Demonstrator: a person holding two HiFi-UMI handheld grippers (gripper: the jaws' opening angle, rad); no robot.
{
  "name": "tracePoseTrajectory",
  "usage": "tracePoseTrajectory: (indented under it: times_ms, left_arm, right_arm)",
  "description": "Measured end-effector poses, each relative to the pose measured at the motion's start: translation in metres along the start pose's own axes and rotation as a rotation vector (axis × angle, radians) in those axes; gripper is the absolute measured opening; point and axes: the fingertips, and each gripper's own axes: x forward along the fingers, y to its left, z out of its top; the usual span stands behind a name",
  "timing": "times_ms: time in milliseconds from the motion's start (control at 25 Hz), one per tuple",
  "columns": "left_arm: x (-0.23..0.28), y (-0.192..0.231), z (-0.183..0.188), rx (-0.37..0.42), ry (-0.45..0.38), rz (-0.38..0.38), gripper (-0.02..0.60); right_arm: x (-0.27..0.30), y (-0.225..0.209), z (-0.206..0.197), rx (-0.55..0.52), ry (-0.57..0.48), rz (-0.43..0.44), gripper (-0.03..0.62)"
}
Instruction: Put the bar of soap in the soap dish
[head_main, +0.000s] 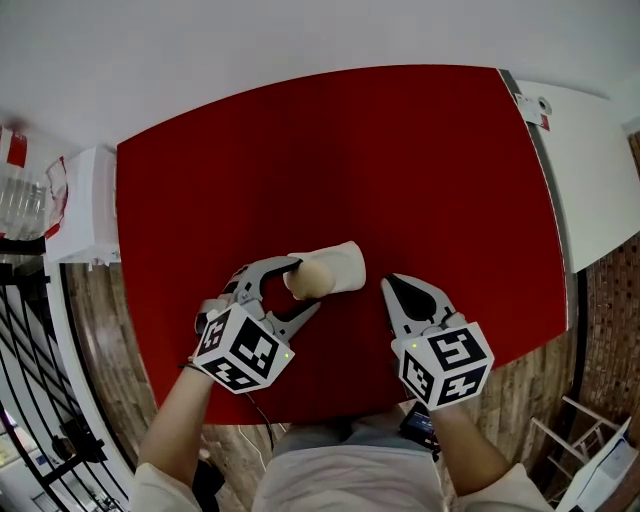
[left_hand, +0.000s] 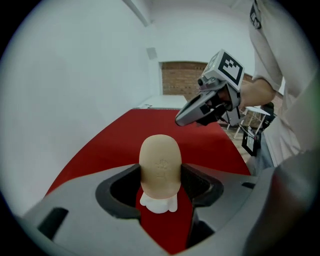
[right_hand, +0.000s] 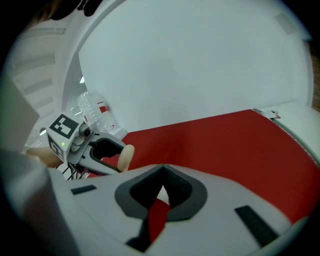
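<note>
From the head view, my left claw (head_main: 305, 285) is clamped on the soap (head_main: 312, 275), one jaw on each side, low over the near part of the red surface (head_main: 330, 150). The soap stands at the near end of the white dish (head_main: 345, 262), which lies on the surface and reaches away to the right. My right claw (head_main: 393, 285) sits just to the right of them, apart from the dish. Its jaws are pressed together with nothing in them.

The left gripper view shows what the head view does not. The soap stands upright between my jaws, with both pads against its sides. It has a rounded top and a faint stamp on its face. A bit of white shows under it, probably the dish, but from here I cannot tell whether the soap touches it. Beyond, my right claw shows from the side above the surface, tips together, with its marker cube on top.

The right gripper view has its own jaws meeting at the tips, with only a sliver of red surface showing through the gap. Off to the left, my left claw holds the soap, whose pale end sticks out past the jaws. The dish is hidden in this view. Behind that claw stands a clear bottle (right_hand: 95, 110) with a red label.
</note>
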Motion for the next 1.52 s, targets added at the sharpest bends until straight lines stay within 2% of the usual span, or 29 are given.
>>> tracePoseTrajectory:
  times_ms: [160,320,1520]
  left_arm:
    - [0.009,0.003,-0.004,0.065,0.053,-0.062,0.261]
    - [0.018,0.0,-0.007,0.093,0.083,-0.109,0.261]
    - [0.074,-0.008,-0.034,0.093,0.152,-0.208,0.261]
  right_arm:
    - [-0.003,-0.004,0.0,0.012,-0.006,-0.008,0.005]
    - [-0.004,-0.009,-0.003,0.022,-0.005,-0.016,0.005]
    - [0.01,-0.025,-0.019,0.067,0.004,-0.021,0.005]
